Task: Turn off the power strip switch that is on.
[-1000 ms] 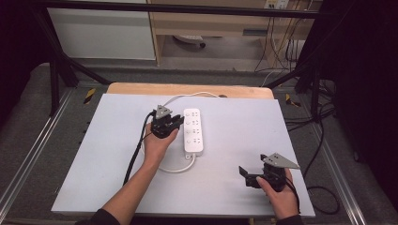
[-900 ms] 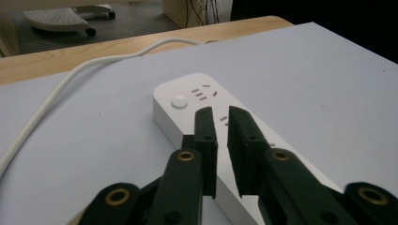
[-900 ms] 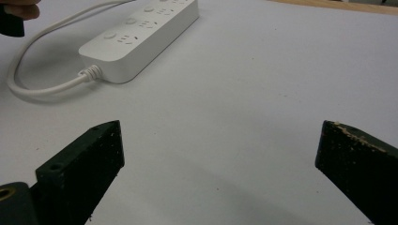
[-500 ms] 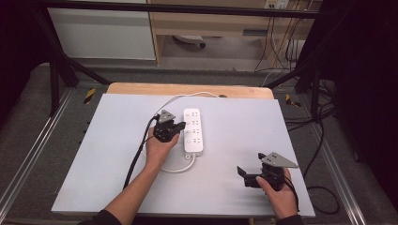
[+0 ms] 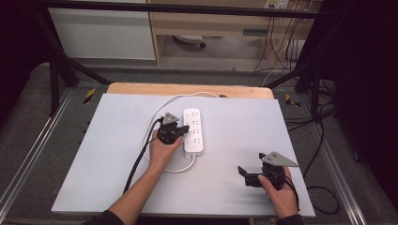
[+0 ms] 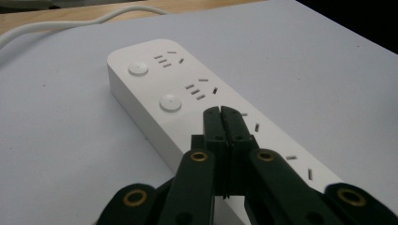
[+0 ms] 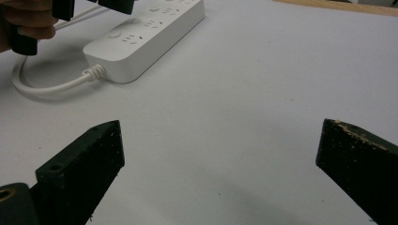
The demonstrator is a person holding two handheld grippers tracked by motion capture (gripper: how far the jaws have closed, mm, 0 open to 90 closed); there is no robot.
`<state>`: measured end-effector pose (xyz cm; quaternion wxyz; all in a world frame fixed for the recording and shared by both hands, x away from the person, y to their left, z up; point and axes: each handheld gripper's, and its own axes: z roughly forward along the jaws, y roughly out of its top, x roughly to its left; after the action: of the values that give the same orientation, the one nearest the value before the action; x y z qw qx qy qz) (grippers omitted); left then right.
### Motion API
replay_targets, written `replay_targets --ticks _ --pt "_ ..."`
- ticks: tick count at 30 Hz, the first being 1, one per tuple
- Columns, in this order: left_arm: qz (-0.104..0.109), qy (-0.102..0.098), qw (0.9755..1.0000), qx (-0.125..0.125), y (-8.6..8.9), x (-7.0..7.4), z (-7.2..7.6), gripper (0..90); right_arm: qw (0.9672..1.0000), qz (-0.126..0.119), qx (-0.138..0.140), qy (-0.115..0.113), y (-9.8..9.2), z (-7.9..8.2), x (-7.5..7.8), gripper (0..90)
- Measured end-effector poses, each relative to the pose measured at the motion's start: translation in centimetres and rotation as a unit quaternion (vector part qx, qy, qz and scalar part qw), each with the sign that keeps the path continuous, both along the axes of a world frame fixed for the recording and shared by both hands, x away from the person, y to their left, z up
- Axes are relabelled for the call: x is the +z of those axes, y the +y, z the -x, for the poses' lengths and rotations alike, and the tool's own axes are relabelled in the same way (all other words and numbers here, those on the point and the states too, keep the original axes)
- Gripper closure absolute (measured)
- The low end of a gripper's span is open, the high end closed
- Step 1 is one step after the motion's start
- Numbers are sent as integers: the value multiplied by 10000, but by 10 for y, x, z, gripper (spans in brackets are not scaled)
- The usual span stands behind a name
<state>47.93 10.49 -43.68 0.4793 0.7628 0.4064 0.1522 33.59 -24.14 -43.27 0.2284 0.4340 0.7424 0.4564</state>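
Left claw [image 5: 180, 132]: clenched on nothing, tips over power strip [image 5: 194, 131] at its left edge; left gripper view: round buttons [image 6: 170, 102] just beyond tips. Power strip: flat, mid-counter [image 5: 112, 159]. Right claw [image 5: 244, 174]: released, well right of strip, near counter's front.

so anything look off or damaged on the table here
Little stands out. The white power strip lies flat and looks intact, its cable looped loosely on the mat. The only wear is on the right gripper: the tip of one of its fingers looks chipped and pale. The left gripper is shut, holding nothing.
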Motion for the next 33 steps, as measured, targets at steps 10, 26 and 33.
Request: replay_targets --ticks 10,26,33 --pt "-70 -16 10000 -27 -3 -2 1 900 10000 24 -43 17 -1 0 -1 20" --pt "-68 -49 9999 -60 -3 -8 3 900 9999 112 -8 81 0 -1 -3 20" --pt "-7 -69 10000 -60 -3 -9 4 900 9999 114 -12 98 0 -1 -3 19"
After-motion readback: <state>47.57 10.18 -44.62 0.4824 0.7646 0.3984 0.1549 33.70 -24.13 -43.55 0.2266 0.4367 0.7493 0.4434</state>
